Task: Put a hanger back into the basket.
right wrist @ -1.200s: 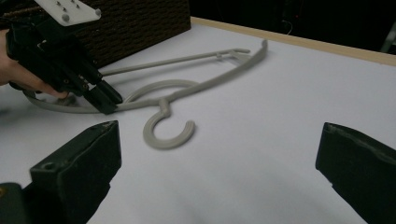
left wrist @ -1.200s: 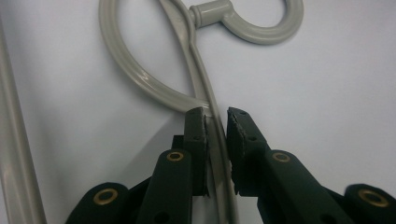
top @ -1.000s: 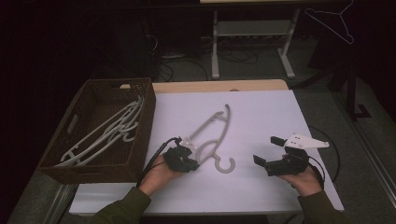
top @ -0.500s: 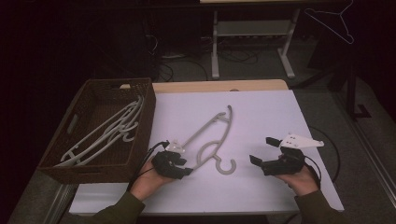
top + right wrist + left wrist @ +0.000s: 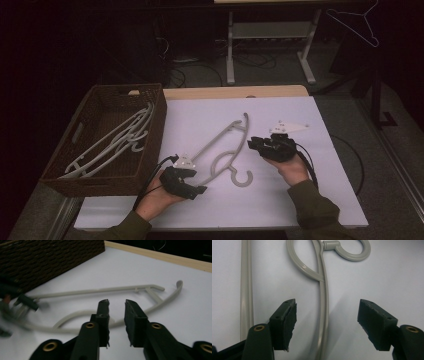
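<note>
A pale grey plastic clothes hanger with a ring-shaped hook point(image 5: 227, 155) lies flat on the white table top point(image 5: 330, 195). The left gripper point(image 5: 327, 325) has just been opening: its black jaws stand well apart, one curved arm of the hanger running between them untouched by either pad. The right gripper point(image 5: 117, 322) has just been closing: its jaws stand narrow with nothing between them, the hanger lying just beyond their tips. A dark brown woven basket point(image 5: 155, 107) holds further grey hangers point(image 5: 112, 145), well apart from both jaws.

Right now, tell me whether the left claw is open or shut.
Open. The left claw has just been opening; its pads straddle the hanger without touching it.
</note>
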{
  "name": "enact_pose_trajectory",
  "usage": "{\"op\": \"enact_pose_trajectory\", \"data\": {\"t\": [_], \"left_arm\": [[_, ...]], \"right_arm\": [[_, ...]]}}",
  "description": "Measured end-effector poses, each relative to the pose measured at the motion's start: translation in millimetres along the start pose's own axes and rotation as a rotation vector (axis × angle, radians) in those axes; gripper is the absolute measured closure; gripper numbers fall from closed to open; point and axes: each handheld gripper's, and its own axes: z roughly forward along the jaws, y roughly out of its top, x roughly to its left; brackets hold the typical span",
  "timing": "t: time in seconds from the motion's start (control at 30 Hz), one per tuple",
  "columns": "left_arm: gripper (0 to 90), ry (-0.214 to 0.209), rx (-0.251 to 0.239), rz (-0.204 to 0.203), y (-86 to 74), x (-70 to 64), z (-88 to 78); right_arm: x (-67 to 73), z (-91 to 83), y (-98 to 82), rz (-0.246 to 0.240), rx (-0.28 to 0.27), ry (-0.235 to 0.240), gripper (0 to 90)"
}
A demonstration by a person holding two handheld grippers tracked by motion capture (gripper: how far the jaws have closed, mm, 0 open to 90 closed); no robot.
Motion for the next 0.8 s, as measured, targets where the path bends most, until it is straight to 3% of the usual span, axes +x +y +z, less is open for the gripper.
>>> {"op": "enact_pose_trajectory", "data": {"t": [0.13,0.37,0.6,0.8], "left_arm": [[26.2,0.003,-0.019,0.002,1.8,1.3,0.6],[17.3,0.009,-0.017,0.038,3.7,3.0,0.9],[17.0,0.007,-0.035,0.037,5.8,1.2,1.5],[17.2,0.005,-0.026,0.046,7.4,1.2,0.6]], "right_arm": [[-12.1,26.6,13.4,0.001,0.013,-0.016,88.9],[-31.5,69.6,29.2,0.023,0.056,-0.048,89.7],[-43.8,111.2,40.4,0.04,0.127,-0.111,89.8],[-52.6,129.1,42.6,0.053,0.165,-0.146,89.8]]}}
